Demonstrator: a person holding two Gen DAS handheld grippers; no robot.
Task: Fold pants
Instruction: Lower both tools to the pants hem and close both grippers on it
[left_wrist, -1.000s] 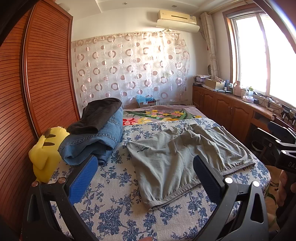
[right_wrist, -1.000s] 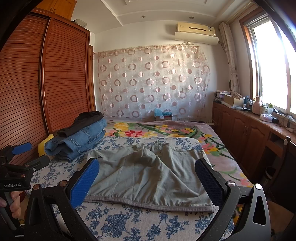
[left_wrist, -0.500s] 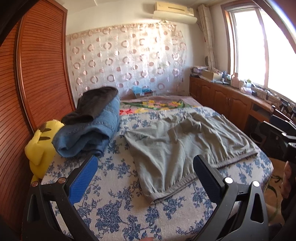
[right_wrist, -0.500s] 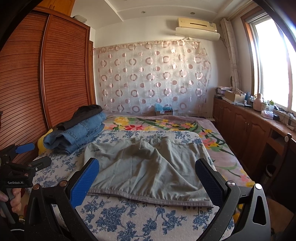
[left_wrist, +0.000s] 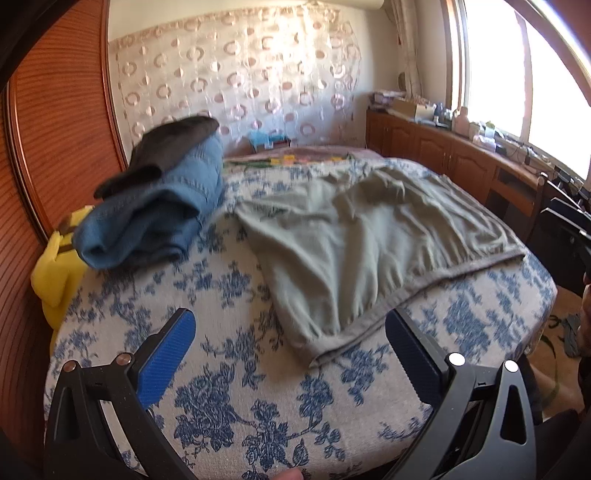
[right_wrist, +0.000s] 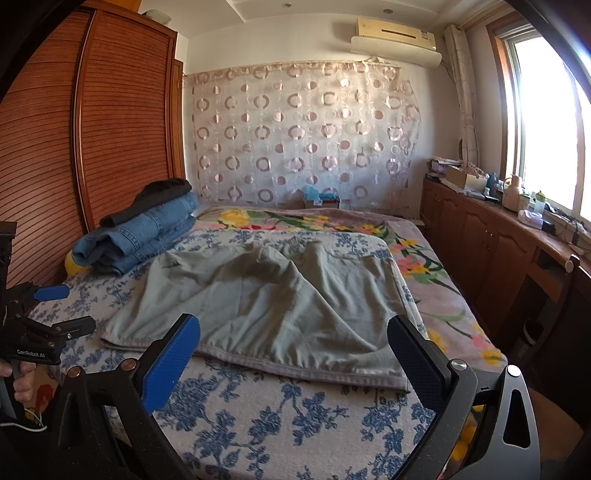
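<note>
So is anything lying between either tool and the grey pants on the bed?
Nothing visible. Only bare floral bedspread separates both open tools, left tool and right tool, from the pants. The jeans pile sits off to the left.

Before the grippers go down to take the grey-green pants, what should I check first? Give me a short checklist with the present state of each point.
1. Left gripper open and empty: ok.
2. Right gripper open and empty: ok.
3. Grey-green pants lie spread on the floral bedspread: ok, though wrinkled in the middle.
4. Near hem of the pants free to grasp, nothing on it: ok.
5. Folded jeans pile apart from the pants: cannot tell; in the left wrist view their edges look close.
6. Pants already folded: not ok.
</note>
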